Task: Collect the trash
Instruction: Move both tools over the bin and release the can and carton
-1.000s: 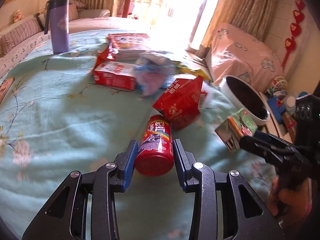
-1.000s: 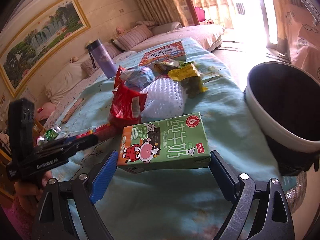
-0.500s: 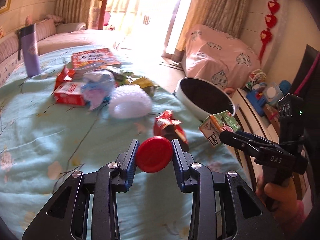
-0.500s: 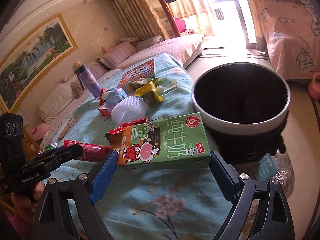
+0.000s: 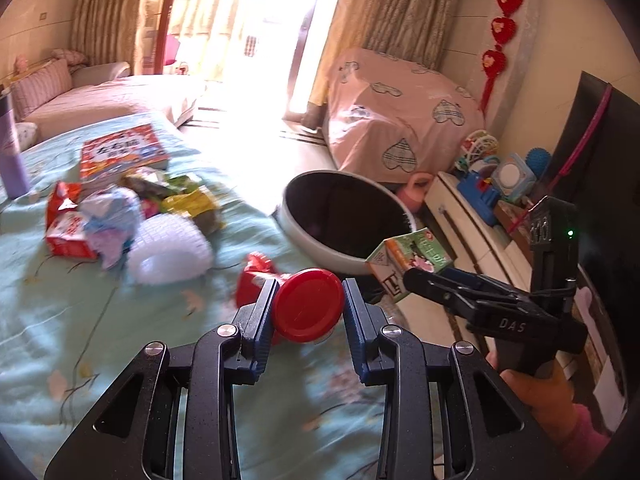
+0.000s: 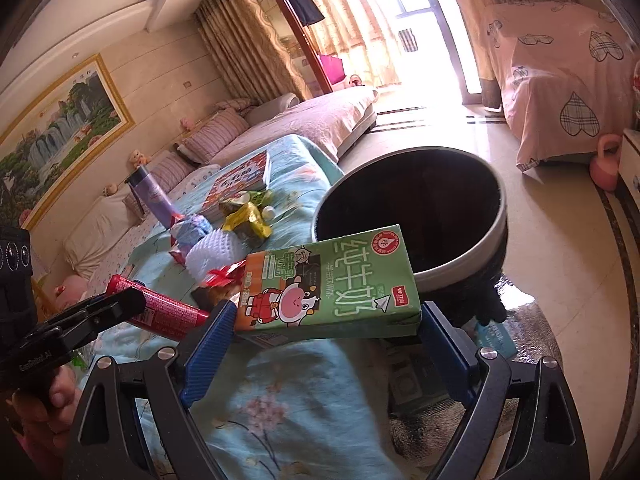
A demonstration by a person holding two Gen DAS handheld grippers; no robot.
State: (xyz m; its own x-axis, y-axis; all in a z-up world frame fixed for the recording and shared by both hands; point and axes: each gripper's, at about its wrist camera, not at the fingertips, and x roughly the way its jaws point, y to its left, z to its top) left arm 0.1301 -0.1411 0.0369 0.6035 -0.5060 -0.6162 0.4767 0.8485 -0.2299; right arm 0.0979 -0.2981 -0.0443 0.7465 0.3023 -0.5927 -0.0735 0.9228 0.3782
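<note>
Left gripper (image 5: 308, 312) clamped narrow on red cylindrical plastic tube (image 5: 308, 310), lower centre; rigid, slick, grip mid-body; right gripper (image 6: 324, 320) spread wide, gripping green milk carton (image 6: 326, 286) endwise, centre frame; light, crushable; black round bin (image 6: 460, 272) centre right.

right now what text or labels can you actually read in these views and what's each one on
"纯牛奶": large white characters on the green milk carton held in the right gripper.
"DAS": on the right gripper's body, left wrist view.
"GenRobot.AI": on the left gripper's body, right wrist view.
Red tube, book cover, red snack box, carton's small print: too blurred to read.
</note>
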